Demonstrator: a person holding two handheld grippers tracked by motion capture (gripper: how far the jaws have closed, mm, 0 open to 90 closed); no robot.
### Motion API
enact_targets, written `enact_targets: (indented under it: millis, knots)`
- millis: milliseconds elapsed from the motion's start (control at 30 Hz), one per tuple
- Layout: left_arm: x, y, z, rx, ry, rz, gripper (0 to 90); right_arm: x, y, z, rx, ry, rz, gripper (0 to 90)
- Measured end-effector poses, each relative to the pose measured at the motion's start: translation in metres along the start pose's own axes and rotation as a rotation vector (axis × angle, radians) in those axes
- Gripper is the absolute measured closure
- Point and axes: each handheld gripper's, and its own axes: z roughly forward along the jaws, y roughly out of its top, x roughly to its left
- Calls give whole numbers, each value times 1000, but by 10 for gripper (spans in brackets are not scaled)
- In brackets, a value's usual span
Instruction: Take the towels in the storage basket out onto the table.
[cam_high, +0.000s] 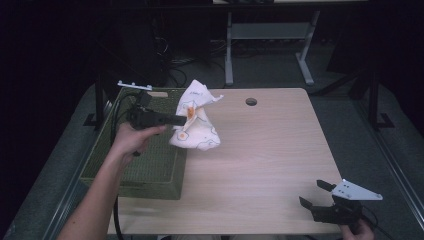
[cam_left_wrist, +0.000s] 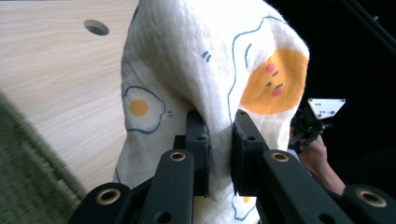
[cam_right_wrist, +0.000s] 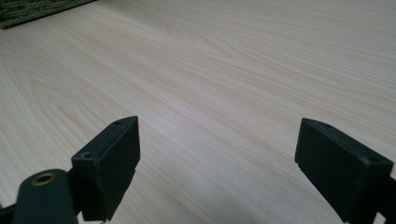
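Observation:
A white cloth (cam_high: 196, 120) printed with fried eggs hangs bunched above the wooden table's (cam_high: 270, 150) left part, beside a green basket. My left gripper (cam_high: 186, 120) is shut on a fold of it, held level by a hand over the basket. In the left gripper view the cloth (cam_left_wrist: 210, 70) drapes over both black pads (cam_left_wrist: 198, 140), pinched between them. My right gripper (cam_high: 314, 193) rests at the table's near right corner with its jaws wide apart and nothing between them. In the right gripper view its open fingertips (cam_right_wrist: 116, 158) frame bare wood (cam_right_wrist: 219, 93).
The green woven basket (cam_high: 145, 165) stands on the table's left side, under the left forearm. A round cable hole (cam_high: 251, 101) lies near the far edge. Behind the table stand a white desk frame (cam_high: 270, 35) and dark floor.

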Motion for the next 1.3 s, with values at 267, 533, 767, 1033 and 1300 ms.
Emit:
enact_targets:
  millis: [267,533,767,1033,1300]
  knots:
    - [-7,5,27,20,-24,10,798,3,1,2,3,10,-5,138]
    - [-13,10,60,47,-32,18,800,2,1,1,-4,9,-6,139]
    - [-16,12,85,67,-46,19,800,1,1,0,-8,8,-6,138]
    - [-17,11,115,74,-46,-2,800,-1,0,-3,-20,1,3,139]
    - [-13,6,148,101,-23,-13,798,-2,-1,-4,-17,6,2,138]
